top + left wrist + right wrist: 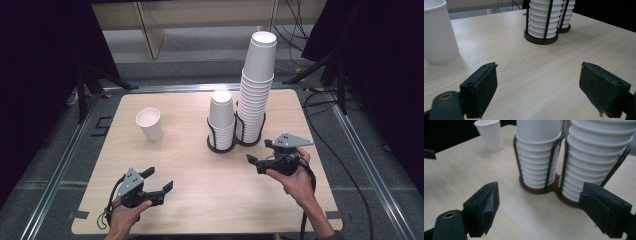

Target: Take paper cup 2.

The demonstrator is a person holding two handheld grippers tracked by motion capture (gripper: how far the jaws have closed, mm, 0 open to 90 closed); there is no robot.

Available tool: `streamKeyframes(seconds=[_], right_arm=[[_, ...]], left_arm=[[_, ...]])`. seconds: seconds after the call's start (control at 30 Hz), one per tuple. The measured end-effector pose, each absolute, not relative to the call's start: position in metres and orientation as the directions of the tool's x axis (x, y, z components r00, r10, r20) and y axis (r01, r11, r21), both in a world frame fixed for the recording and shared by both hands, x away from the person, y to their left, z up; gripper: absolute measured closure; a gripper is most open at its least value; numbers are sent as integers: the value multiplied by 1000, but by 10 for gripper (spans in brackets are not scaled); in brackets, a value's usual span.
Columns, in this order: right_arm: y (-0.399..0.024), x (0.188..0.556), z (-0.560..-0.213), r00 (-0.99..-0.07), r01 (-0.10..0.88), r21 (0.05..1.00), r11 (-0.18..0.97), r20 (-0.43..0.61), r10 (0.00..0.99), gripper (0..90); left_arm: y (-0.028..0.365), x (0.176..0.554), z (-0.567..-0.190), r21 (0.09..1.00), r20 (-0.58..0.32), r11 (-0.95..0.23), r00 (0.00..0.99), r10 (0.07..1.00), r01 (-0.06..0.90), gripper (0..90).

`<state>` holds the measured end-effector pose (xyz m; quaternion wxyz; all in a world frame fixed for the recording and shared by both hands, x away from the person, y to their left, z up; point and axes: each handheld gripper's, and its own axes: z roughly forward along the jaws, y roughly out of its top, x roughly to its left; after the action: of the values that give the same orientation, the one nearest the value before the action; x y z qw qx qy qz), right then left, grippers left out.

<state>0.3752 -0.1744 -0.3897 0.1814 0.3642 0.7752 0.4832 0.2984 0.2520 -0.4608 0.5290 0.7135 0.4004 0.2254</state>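
Short cup stack (536, 155): right claw (539, 205) near, agape; rack base visible.

no writing to read anywhere here. the single white paper cup (149, 123) standing alone on the pale wooden table (200, 190) is plain, with no logo or print on its wall. the short stack of white paper cups (221, 119) and the tall stack of white paper cups (256, 90) in the black wire double holder (235, 142) show bare white sides too. the grey three-cornered plates on the grippers carry no readable mark, and the black pads in both gripper views are blank.
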Motion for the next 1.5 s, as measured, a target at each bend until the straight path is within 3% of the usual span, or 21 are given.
streamKeyframes(seconds=[0.8, 0.9, 0.93, 1.33, 1.5], right_arm=[[-193, 416, -302, -605, 309, 937, 165, 59, 794, 156], [-197, 421, -292, -594, 275, 945, 180, 20, 804, 155], [-196, 422, -289, -599, 295, 942, 160, 52, 799, 155], [-192, 451, -242, -579, 245, 953, 176, -1, 815, 155], [-188, 463, -228, -569, 257, 955, 149, 25, 822, 155]], left_arm=[[251, 300, -464, 926, -76, -165, 597, 798, 339, 145], [251, 300, -463, 926, -75, -167, 597, 798, 340, 144], [251, 300, -463, 926, -76, -166, 597, 799, 340, 145], [250, 302, -465, 932, -94, -144, 606, 790, 332, 144], [250, 301, -465, 932, -88, -150, 608, 789, 331, 144]])
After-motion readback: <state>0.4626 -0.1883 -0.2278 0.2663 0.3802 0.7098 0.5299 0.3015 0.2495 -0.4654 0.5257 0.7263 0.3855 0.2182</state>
